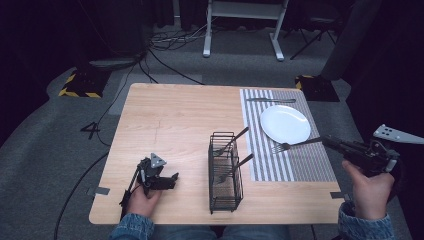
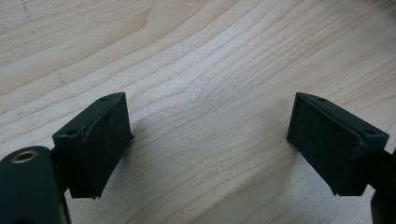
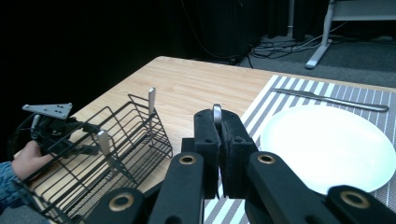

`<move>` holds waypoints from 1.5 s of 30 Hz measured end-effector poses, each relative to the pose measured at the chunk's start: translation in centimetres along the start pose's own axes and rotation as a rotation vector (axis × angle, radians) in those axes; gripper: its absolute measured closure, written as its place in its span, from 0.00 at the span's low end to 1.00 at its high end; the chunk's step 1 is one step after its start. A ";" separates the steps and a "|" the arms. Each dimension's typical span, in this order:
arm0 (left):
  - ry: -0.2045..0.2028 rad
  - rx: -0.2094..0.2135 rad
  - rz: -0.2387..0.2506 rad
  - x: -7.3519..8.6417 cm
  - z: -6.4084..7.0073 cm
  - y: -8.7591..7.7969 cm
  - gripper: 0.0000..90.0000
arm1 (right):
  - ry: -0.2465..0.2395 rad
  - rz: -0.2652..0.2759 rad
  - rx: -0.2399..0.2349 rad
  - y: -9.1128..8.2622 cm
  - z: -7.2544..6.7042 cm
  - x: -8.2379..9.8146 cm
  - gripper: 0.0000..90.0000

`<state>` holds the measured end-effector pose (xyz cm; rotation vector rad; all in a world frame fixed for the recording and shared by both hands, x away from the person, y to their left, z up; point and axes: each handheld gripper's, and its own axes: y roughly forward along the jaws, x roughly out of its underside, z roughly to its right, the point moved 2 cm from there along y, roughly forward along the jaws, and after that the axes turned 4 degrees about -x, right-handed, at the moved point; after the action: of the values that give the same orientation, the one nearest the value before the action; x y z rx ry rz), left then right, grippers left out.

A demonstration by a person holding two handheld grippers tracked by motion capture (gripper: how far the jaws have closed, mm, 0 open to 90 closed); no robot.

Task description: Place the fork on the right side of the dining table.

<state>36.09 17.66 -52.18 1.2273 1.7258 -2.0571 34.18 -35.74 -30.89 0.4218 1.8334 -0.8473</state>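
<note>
Dark curtains and grey carpet ring a pale wooden table (image 1: 170,120) where a place setting is under way. A fork (image 1: 295,145) hangs level just above the striped placemat (image 1: 310,160), tines toward the table's middle, its handle clamped between the closed jaws of the right gripper (image 1: 334,142), which a hand (image 1: 367,192) holds off the table's right edge. In the right gripper view the handle's rounded end (image 3: 217,112) stands up between the pressed pads. The fork sits just in front of the white plate (image 1: 285,123), with a knife (image 1: 271,100) lying across the mat's far end. To the left of the mat stands a black wire caddy (image 1: 225,172) with what look like two more pieces of cutlery leaning in it, though their ends are hard to make out from above. Farther left, the left gripper (image 1: 172,178) rests low over bare wood in the other hand (image 1: 142,197), jaws wide apart and holding nothing.

The risk, judging from this grip, lies in the long overhang: held only by the handle's end, the fork could swing or slip if lowered fast, strike the plate's rim, or land crooked on the mat.
</note>
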 end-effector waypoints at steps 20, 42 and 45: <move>-0.002 0.000 0.000 0.0 0.0 0.0 0.15 | 0.017 -0.068 0.014 5.3 0.9 2.8 0.97; -0.002 0.000 0.000 0.0 0.0 0.0 0.15 | 0.079 -0.109 0.062 7.8 3.3 5.0 0.97; 0.000 0.000 0.000 0.0 0.0 0.0 0.15 | 0.089 -0.111 0.063 7.9 3.6 5.2 0.96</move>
<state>36.08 17.66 -52.18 1.2268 1.7256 -2.0572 39.36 -33.36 -39.19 0.4063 1.9306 -0.9772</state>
